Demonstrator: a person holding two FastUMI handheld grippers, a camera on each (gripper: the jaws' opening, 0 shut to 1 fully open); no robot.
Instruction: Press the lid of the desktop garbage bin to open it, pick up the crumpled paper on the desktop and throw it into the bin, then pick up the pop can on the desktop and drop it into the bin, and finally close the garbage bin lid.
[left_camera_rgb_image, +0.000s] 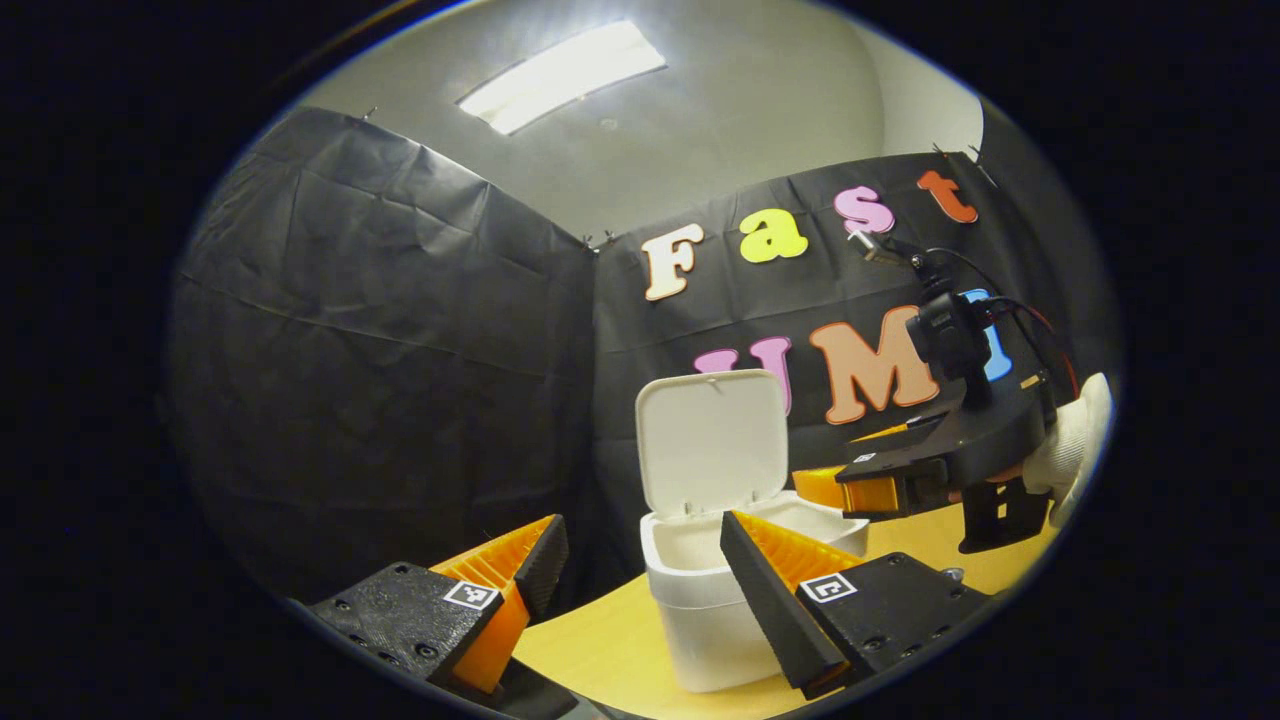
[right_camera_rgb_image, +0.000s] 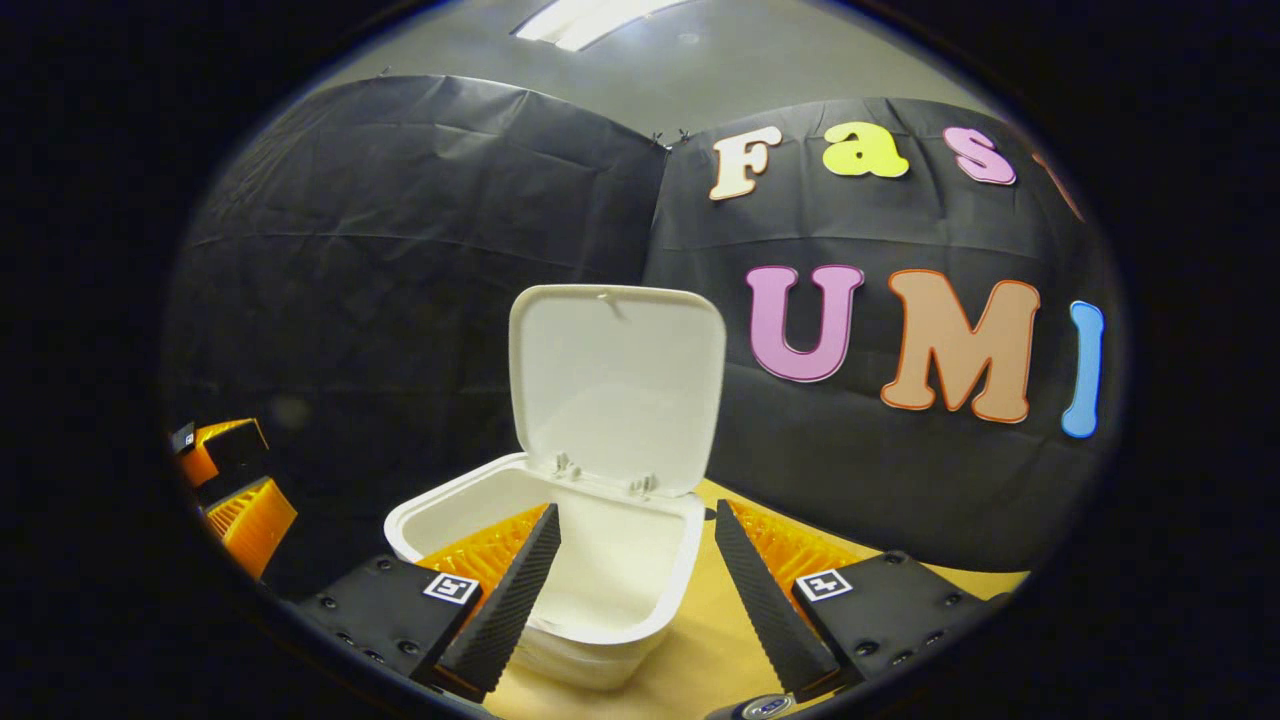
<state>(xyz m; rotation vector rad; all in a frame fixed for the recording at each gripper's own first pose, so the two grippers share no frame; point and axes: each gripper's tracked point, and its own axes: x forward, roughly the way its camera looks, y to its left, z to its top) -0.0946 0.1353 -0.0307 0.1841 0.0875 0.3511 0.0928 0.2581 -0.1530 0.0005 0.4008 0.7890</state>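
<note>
**A:** Left to right: left hand-held gripper (left_camera_rgb_image: 640, 580) is low by the counter (left_camera_rgb_image: 600, 650), jaws wide, nothing in them. The bin (left_camera_rgb_image: 700, 610) sits just ahead with its lid (left_camera_rgb_image: 710, 440) standing upright, so it's already open. Right hand-held gripper (right_camera_rgb_image: 635, 580) hangs over the bin's mouth, jaws wide too, also empty.

**B:** So where are the paper and can?

**A:** Can't spot either from here, and the bin's inside looks bare where I can see it.

**B:** Handling guess?

**A:** The lid looks like thin, light, slick plastic on small hinges. I'd push gently at its top edge, since the bin could slide.
</note>
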